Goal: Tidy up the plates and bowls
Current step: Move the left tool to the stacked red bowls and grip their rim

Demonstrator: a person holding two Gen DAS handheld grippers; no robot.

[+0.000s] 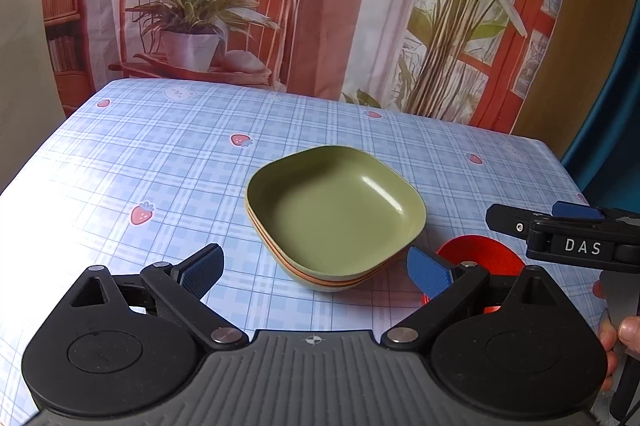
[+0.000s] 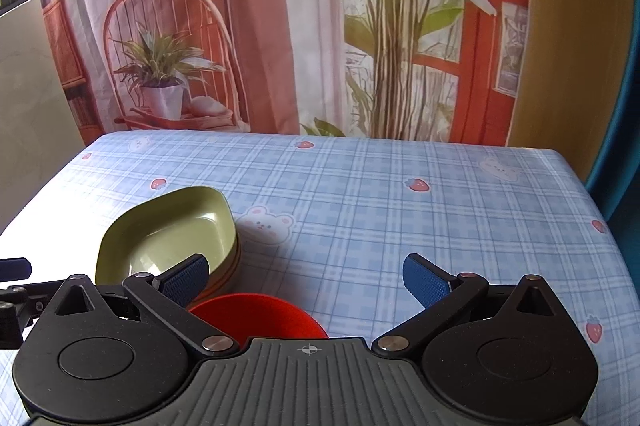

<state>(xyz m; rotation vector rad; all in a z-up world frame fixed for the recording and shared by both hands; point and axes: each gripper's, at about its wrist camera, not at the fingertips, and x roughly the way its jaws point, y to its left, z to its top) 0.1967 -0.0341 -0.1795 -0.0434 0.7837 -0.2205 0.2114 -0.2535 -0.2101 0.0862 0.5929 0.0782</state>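
Note:
A stack of square plates [image 1: 336,218] rests on the checked tablecloth, an olive green one on top, with orange and pale rims showing beneath. My left gripper [image 1: 316,276] stands open just short of the stack's near edge, nothing between its blue pads. A red bowl [image 1: 480,252] sits to the right of the stack, partly hidden behind my left gripper's right finger. In the right wrist view the same stack [image 2: 168,238] lies at the left and the red bowl [image 2: 260,314] directly below my right gripper [image 2: 306,280], which is open and holds nothing.
The table [image 2: 400,194] wears a blue plaid cloth with strawberries and bears; its right half is bare. A printed backdrop hangs behind the far edge. My right gripper's body [image 1: 580,238] and a person's fingers [image 1: 624,334] show at the right of the left wrist view.

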